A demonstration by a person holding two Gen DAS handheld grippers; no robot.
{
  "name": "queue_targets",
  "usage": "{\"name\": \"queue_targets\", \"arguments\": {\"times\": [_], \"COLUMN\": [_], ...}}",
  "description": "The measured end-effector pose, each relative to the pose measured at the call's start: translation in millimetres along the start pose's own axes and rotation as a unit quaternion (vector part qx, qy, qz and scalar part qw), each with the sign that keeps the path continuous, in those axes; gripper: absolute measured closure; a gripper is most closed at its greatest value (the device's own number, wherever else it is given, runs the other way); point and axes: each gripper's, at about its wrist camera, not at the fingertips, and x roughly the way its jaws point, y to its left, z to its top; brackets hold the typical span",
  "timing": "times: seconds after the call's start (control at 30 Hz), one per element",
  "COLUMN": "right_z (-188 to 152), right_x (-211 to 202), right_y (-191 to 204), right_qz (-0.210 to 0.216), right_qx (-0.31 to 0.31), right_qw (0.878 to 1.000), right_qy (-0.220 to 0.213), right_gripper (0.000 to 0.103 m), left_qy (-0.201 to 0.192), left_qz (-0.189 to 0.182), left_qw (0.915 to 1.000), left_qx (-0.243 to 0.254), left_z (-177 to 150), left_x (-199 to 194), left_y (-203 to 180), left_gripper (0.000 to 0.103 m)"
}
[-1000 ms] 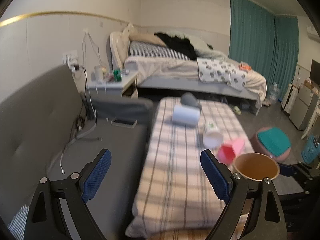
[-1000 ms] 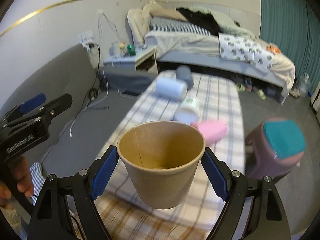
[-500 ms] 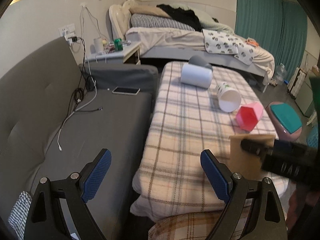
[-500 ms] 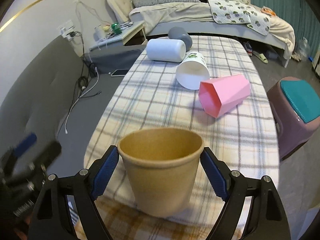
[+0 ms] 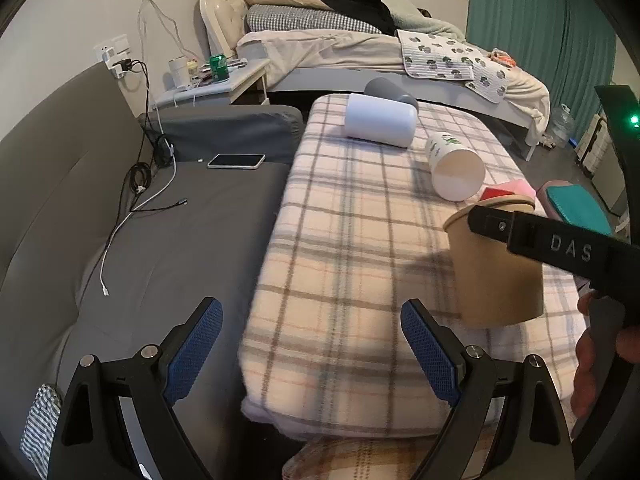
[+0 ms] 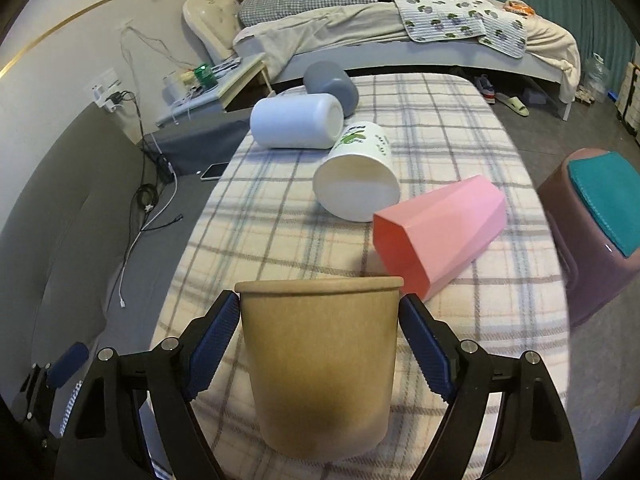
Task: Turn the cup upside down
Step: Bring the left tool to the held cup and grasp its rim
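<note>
My right gripper (image 6: 320, 336) is shut on a brown paper cup (image 6: 320, 364), held upright with its rim up, at the near end of the plaid-covered table (image 6: 440, 120). From this view I cannot tell whether the cup's base touches the cloth. In the left wrist view the same brown cup (image 5: 496, 276) stands at the right with the right gripper's black finger (image 5: 532, 236) across its upper wall. My left gripper (image 5: 312, 348) is open and empty, low over the table's near left corner, apart from the cup.
A pink cup (image 6: 440, 228), a white printed cup (image 6: 360, 176), a white cylinder (image 6: 296, 120) and a grey cup (image 6: 330, 84) lie on their sides farther along the table. A grey sofa (image 5: 160, 240) with a phone (image 5: 236, 161) and cables is left. A stool (image 6: 600, 216) is right.
The right gripper has lowered the brown cup toward the near end of the table and levelled it; I now see its side instead of its inside. The left gripper has dropped lower.
</note>
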Motion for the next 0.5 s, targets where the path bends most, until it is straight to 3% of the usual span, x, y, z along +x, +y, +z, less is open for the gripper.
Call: {"name": "queue_targets", "arguments": {"times": [0.2,0.33,0.5], "right_z": [-1,-1,-12], "right_x": [-27,-59,-93], "right_y": [-6,-18,-43], "right_qz": [0.015,-0.008,-0.031], "right_qx": [-0.011,-0.025,-0.039], "right_qw": [0.999,0.997,0.993], "right_qy": [-0.033,-0.074,-0.106], "right_gripper": [0.019,0.014,0.013], "left_qy": [-0.017,-0.038,-0.036], "left_qz": [-0.006,-0.021,-0.041], "left_qw": [0.9998,0.9990,0.9984], "left_qx": [0.008,0.014,0.015], "left_z": [7,9,8], "left_x": [-15,-29,-30], "left_y": [-17,-38,-66], "left_gripper": [0.009,0.009,0.009]}}
